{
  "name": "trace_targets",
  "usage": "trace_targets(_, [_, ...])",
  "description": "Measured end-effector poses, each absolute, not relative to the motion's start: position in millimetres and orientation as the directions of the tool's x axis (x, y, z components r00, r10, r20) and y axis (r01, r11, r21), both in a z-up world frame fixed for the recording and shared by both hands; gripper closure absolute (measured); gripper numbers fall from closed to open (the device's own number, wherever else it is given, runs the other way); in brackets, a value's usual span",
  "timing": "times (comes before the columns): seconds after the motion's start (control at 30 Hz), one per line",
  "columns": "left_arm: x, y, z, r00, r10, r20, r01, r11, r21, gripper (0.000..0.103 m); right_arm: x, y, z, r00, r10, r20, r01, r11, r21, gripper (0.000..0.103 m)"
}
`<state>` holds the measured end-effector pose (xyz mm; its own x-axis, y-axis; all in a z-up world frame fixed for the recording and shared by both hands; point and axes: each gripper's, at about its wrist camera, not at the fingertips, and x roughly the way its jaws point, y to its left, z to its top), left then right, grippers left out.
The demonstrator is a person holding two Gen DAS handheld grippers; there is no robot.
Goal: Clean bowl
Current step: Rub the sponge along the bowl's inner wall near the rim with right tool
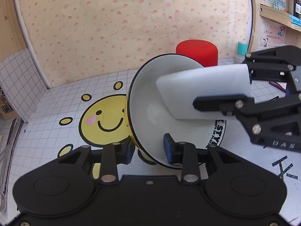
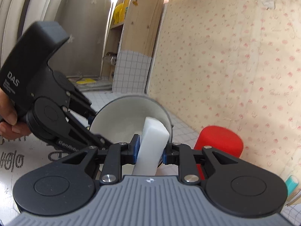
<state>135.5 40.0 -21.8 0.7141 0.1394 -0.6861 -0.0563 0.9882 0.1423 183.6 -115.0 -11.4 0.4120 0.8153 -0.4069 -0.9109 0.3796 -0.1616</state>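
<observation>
The bowl (image 1: pixel 148 101), white inside and yellow outside with a black rim, is tipped on its side with its opening facing right. My left gripper (image 1: pixel 149 151) is shut on the bowl's lower wall, one pad inside and one outside. My right gripper (image 1: pixel 225 86) comes in from the right, shut on a white sponge block (image 1: pixel 203 92) whose far end sits inside the bowl. In the right wrist view the sponge (image 2: pixel 152 137) stands between the right gripper's (image 2: pixel 150 150) blue pads and reaches into the bowl (image 2: pixel 120 120). The left gripper (image 2: pixel 96 130) clamps the rim there.
A red cylinder (image 1: pixel 197 52) stands just behind the bowl near the papered wall, with a teal-capped bottle (image 1: pixel 241 50) to its right. A yellow smiling-sun mat (image 1: pixel 101 120) lies under the bowl. Wooden shelves (image 1: pixel 278 17) rise at far right. A person's hand (image 2: pixel 9 124) grips the left tool.
</observation>
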Motion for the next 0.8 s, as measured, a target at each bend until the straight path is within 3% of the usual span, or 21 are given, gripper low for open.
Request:
trace_targets(0.13, [136.0,41.1,-22.3,0.713,0.135,-0.688,-0.057,0.989,0.135,0.068,181.4,-107.9,-17.4,0.364,0.815,-0.45,-0.931,0.338,-0.141,0.082])
trace_targets(0.23, [136.6,41.1,-22.6,0.713,0.132,-0.689,-0.054,0.99,0.134,0.068,180.0,-113.8,-11.0,0.326,0.859,-0.395,-0.944,0.317,-0.089,0.082])
trace_targets(0.37, [137.3,38.0,-22.2,0.713,0.139,-0.687,-0.047,0.987,0.151,0.068,184.0,-125.9,-3.2,0.406,0.857,-0.318,-0.913,0.395,-0.102,0.082])
trace_targets(0.6, [140.4,33.4,-22.4,0.713,0.14,-0.687,-0.041,0.986,0.159,0.067,183.9,-109.8,-17.4,0.405,0.807,-0.43,-0.914,0.374,-0.159,0.082])
trace_targets(0.7, [131.1,44.6,-22.9,0.719,0.116,-0.685,-0.02,0.989,0.146,0.058,184.6,-105.7,-21.1,0.382,0.8,-0.462,-0.923,0.359,-0.14,0.082])
trace_targets(0.73, [130.1,45.6,-23.7,0.721,0.125,-0.681,-0.036,0.989,0.142,0.044,184.8,-104.5,-22.2,0.376,0.797,-0.472,-0.925,0.356,-0.135,0.082])
trace_targets(0.8, [129.5,44.6,-26.8,0.737,0.145,-0.661,-0.081,0.989,0.126,0.041,184.6,-102.6,-24.6,0.37,0.789,-0.492,-0.927,0.35,-0.135,0.082])
